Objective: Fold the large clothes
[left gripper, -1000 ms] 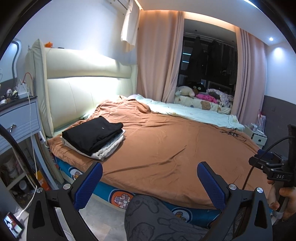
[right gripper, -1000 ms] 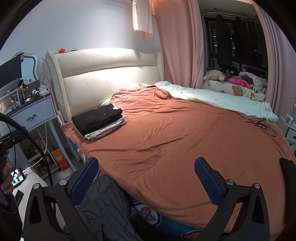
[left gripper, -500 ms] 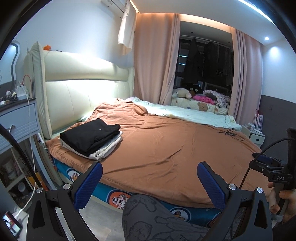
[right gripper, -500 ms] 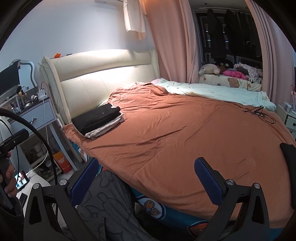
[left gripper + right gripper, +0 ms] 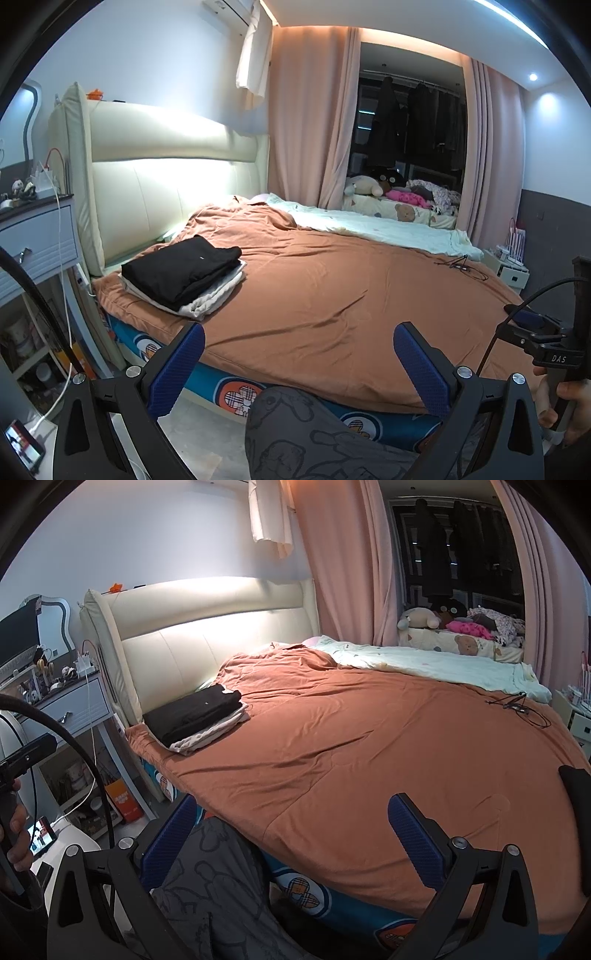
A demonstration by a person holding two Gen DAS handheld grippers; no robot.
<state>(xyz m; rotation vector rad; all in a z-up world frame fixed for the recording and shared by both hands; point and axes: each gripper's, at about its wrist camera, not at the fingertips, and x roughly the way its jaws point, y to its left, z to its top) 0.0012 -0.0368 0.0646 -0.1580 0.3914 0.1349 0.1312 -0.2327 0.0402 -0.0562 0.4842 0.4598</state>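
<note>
Across the bed, the orange-brown duvet (image 5: 332,295) lies bare except for the folded black garment (image 5: 181,267) stacked on a folded white one (image 5: 218,293) at the headboard (image 5: 166,177) corner, where both sat a second ago, though both cameras have since tilted so the bed sits lower in frame. Both the left gripper (image 5: 299,358) and right gripper (image 5: 291,830) hover over the near bed edge with jaws spread wide and empty, a grey-patterned trouser knee (image 5: 295,424) below them. Only the right wrist view shows the left hand (image 5: 16,834), and only the left wrist view the right hand (image 5: 569,406).
</note>
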